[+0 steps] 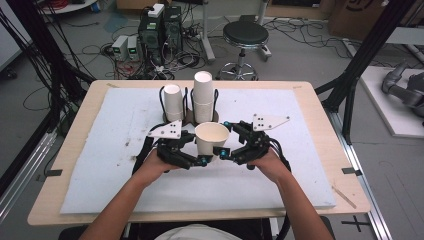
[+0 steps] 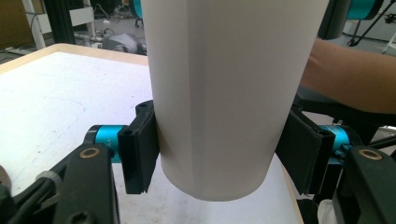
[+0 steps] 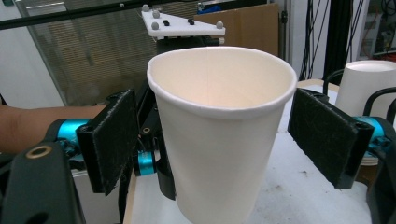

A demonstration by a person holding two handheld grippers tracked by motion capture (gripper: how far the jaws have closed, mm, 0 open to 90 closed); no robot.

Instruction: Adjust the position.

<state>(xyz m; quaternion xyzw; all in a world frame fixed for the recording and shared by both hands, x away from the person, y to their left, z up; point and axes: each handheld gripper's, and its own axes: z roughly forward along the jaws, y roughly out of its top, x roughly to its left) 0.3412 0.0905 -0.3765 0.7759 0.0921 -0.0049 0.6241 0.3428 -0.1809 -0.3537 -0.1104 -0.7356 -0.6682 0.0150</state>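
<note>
Where white foam mat (image 1: 100,150) covers wooden table (image 1: 65,200), cables, stool (image 1: 245,37) behind

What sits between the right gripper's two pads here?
The upright paper cup stands between the right gripper pads, clear gaps either side, in the right gripper view.

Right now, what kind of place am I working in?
Most likely a robotics lab or workshop: computer towers with tangled cables sit on the bare floor, a round stool stands behind the table, and black metal framing surrounds it.
</note>
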